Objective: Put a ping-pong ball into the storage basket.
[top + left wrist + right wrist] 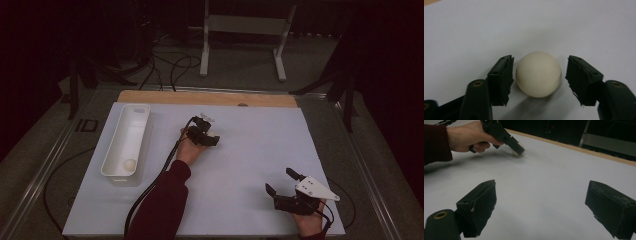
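Note:
A cream ball (538, 75) rests on the white board between the jaws of my left gripper (540, 59). A narrow gap shows on each side of the ball, so the jaws stand open around it without touching. In the high view the left gripper (204, 126) is at mid-board, held by a hand in a dark red sleeve. From the right gripper view I see that gripper (507, 138) angled down over the ball (520, 146). My right gripper (278, 179) hovers near the board's front right, open (543, 185) with nothing between its pads.
A long white tray (116, 145) lies along the board's left side with another cream ball (129, 164) at its near end. The white board (260, 145) has a wooden strip along its far edge. Cables trail off the front left.

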### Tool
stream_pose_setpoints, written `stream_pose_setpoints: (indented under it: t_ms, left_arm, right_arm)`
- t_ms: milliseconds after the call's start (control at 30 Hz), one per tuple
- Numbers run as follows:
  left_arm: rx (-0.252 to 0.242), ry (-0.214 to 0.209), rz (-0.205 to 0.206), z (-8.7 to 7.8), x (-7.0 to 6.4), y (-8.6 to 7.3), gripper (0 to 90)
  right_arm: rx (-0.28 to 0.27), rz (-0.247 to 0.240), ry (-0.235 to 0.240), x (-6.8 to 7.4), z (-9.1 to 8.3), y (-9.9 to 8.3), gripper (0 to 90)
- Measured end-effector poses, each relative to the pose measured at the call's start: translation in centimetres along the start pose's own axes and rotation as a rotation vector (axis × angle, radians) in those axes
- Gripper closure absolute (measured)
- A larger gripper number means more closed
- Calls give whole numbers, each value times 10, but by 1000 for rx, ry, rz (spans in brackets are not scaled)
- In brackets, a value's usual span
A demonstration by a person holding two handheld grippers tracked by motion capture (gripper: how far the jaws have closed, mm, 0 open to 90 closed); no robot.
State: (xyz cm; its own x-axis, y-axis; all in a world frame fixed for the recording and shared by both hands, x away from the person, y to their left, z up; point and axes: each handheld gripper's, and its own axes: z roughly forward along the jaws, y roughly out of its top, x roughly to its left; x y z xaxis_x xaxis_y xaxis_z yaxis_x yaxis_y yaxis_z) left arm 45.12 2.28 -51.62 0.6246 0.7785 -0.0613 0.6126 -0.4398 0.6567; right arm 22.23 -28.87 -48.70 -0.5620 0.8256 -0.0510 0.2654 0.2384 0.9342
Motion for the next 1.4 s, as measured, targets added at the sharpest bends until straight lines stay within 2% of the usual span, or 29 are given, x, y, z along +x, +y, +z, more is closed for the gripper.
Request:
stream_pose_setpoints:
  t_ms: [200,933,1400]
  left_arm:
    - [-2,0,0,1,0,-1,507]
    - [-27,1,-4,-8,-2,2,512]
    - [-65,-5,-8,-22,-2,8,513]
  right_arm:
    - [0,0,-1,0,0,0,96]
    - [-1,1,-3,0,0,0,96]
    - [0,0,-1,0,0,0,96]
